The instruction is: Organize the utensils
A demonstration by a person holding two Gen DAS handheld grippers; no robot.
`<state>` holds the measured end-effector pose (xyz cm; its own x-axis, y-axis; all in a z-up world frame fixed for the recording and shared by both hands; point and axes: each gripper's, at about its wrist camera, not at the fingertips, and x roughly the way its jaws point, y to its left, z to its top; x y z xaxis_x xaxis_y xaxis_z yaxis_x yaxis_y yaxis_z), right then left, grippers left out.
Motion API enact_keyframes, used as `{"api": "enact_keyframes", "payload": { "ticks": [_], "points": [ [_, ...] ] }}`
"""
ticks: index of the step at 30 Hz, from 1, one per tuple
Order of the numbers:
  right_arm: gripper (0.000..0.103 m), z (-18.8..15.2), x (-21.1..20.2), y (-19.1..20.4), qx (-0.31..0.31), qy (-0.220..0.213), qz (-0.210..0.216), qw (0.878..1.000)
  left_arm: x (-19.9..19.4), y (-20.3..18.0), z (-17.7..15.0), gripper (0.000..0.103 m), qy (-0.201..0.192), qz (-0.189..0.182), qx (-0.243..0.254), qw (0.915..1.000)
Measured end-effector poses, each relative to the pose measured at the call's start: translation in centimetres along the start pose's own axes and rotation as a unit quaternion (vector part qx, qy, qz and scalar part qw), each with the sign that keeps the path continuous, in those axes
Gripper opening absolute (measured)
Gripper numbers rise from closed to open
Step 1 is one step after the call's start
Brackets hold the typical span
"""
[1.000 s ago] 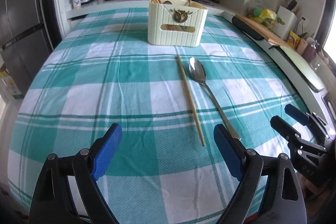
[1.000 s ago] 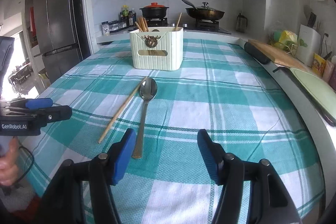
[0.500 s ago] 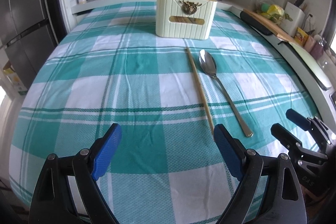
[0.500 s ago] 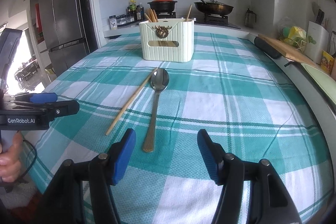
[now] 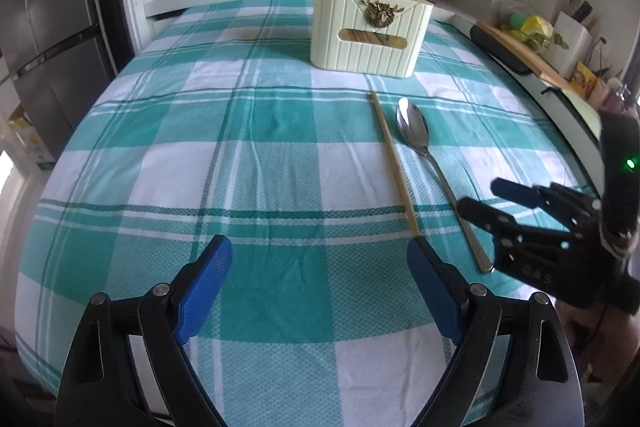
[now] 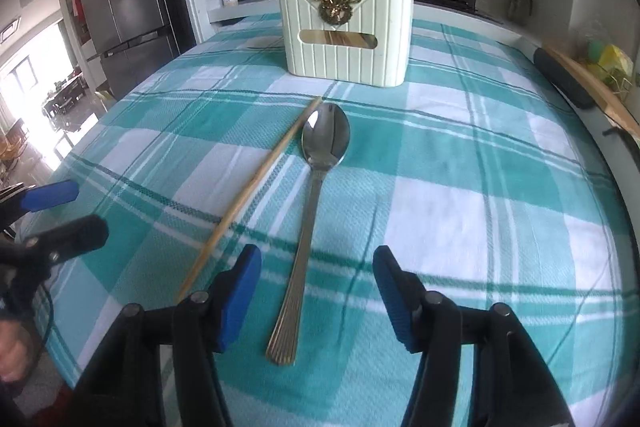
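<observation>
Spoon (image 6: 316, 211) and chopstick (image 6: 248, 195): you have 1 of each, flat on the checked tablecloth (image 6: 460, 195), side by side. Your right gripper (image 6: 316, 291) is spread wide and holds nothing, with the spoon's handle end between its 2 blue pads. Your left gripper (image 5: 320, 283) is spread wide too, holding nothing. Farther back stands 1 cream holder (image 6: 346, 33) with chopsticks in it.

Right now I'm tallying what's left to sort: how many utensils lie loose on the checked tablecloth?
2: a wooden chopstick and, just right of it, a steel spoon, both before the cream holder.
</observation>
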<state>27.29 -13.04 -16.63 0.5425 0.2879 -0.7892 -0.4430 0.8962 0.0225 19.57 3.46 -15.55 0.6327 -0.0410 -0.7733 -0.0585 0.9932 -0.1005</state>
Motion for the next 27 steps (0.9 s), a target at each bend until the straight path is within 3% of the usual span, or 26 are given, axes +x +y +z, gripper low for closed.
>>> {"api": "enact_keyframes", "payload": {
  "ticks": [4,9,15,20,27],
  "points": [
    [0.036,1.4,2.7,0.7,-0.014,0.026,0.006,1.000,-0.3,0.2,0.0,0.090,-0.002,0.007,0.004,1.0000],
    [0.009,1.1,2.7,0.1,0.001,0.016,-0.023,1.000,0.2,0.3,0.5,0.090,0.005,0.006,0.005,1.0000],
    [0.010,-0.4,1.2,-3.4,0.051,0.016,-0.076,0.996,1.5,-2.2,3.0,0.093,0.019,-0.032,0.028,0.9989],
    [0.009,-2.0,-0.3,-5.1,0.068,0.018,-0.094,0.993,6.2,-5.2,4.5,0.092,0.052,-0.031,0.059,0.9964],
    [0.010,-3.7,-1.8,-5.6,0.084,0.008,-0.092,0.992,10.1,-6.5,4.5,0.070,0.092,-0.009,0.077,0.9928]
  ]
}}
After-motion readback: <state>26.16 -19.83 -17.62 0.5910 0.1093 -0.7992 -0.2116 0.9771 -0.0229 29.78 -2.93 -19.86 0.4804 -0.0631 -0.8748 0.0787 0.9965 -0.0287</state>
